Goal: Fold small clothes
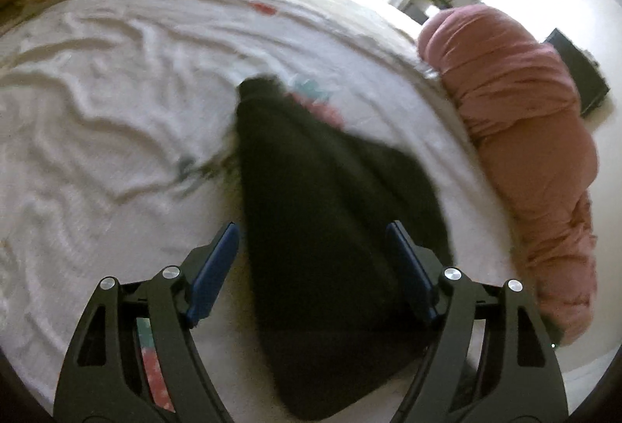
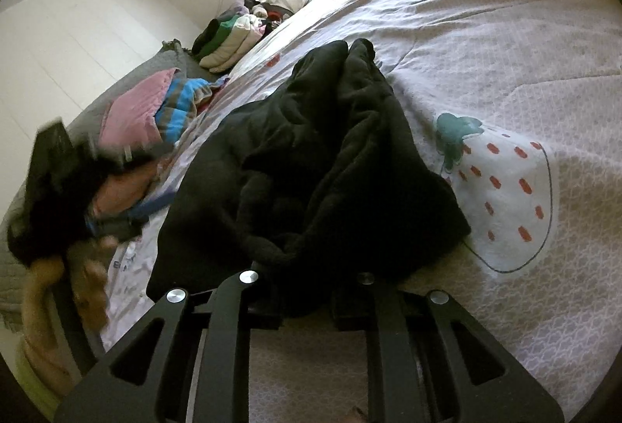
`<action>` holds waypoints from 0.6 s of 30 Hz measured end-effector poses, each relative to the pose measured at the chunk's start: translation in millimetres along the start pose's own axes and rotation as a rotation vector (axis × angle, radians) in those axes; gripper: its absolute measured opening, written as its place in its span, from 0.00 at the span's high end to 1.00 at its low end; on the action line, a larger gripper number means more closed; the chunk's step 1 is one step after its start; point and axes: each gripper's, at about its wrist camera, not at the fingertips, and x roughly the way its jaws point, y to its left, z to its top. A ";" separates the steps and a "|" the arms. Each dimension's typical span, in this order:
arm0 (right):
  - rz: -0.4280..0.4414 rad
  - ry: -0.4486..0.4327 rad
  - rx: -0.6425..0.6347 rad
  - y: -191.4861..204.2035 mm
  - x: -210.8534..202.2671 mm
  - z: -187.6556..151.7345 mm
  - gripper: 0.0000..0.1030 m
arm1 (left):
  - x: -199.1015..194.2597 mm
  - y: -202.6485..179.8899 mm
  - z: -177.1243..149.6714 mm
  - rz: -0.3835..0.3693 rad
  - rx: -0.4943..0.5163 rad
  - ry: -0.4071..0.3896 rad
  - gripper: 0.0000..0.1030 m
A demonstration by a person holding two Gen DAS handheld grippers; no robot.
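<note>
A black fleece garment (image 1: 330, 213) lies crumpled on the white bedsheet (image 1: 97, 92). My left gripper (image 1: 313, 226) hovers over its near end, open, with its blue pads (image 1: 217, 267) wide apart on either side of the cloth and not touching it. In the right wrist view the same garment (image 2: 311, 151) is heaped up in front of my right gripper (image 2: 307, 300). Its jaws stand close together with a fold of the black cloth bunched between them, and the cloth hides the fingertips.
A rolled pink blanket (image 1: 517, 135) runs along the bed's right edge. Folded clothes (image 2: 229, 42) and pink and blue-striped cloth (image 2: 163, 112) lie on the bed's far side. A blurred hand (image 2: 120, 186) is at the left. The sheet bears a strawberry print (image 2: 501, 189).
</note>
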 end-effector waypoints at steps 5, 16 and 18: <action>0.007 0.038 -0.002 13.8 -7.0 14.9 0.42 | -2.1 5.1 -22.2 -0.008 0.057 0.007 0.32; -0.007 0.195 0.029 24.5 17.1 81.8 0.40 | -7.1 3.5 -36.7 -0.047 0.127 0.006 0.32; -0.044 0.223 0.003 22.7 25.5 89.7 0.45 | -6.6 3.3 -37.2 -0.049 0.132 0.008 0.32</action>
